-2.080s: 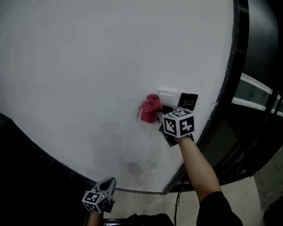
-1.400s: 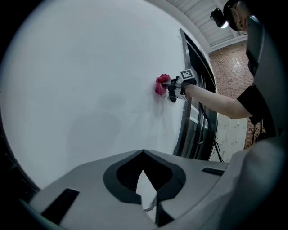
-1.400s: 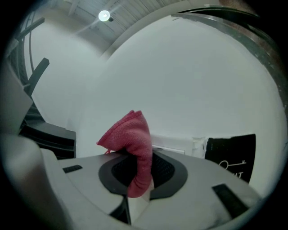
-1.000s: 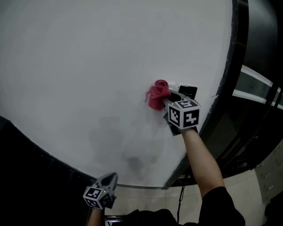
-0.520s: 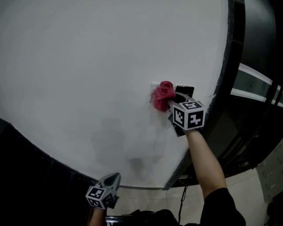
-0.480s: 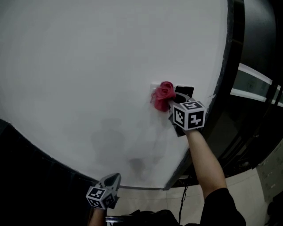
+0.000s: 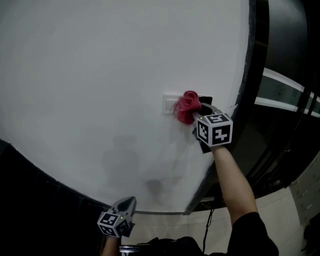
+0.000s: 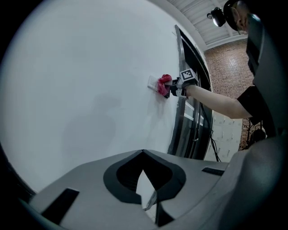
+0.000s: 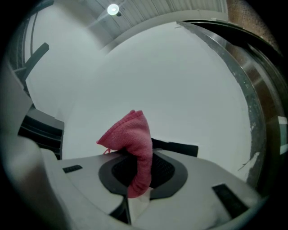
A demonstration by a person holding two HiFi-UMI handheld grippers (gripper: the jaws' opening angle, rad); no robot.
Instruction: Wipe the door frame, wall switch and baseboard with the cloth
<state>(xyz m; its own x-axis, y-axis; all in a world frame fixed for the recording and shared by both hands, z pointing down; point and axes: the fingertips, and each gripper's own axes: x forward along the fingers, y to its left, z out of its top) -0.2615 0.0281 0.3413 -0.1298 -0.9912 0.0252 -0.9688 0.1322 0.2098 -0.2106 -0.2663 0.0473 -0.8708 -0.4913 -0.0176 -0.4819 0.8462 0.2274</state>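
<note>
Pinching cloth [image 7: 187, 106], right hand-held gripper [image 7: 196, 119] presses right edge of wall switch [image 7: 169, 103] near door frame [image 7: 255, 75]; left hand-held gripper [image 7: 127, 203] closed, empty.

Bare wall and room edges
A plain white wall [image 7: 90, 65] fills the upper left; pale floor tiles [image 7: 300, 220] lie lower right; a brick wall [image 8: 229, 67] stands far right.

A plain white wall [image 7: 100, 65] fills most of the view. Dark glazing [image 7: 287, 100] stands to its right, crossed by a pale band. Below lies pale floor [image 7: 165, 227]. Further off rises a brick wall [image 8: 227, 67], and 1 round ceiling lamp [image 9: 112, 9] glows overhead.
</note>
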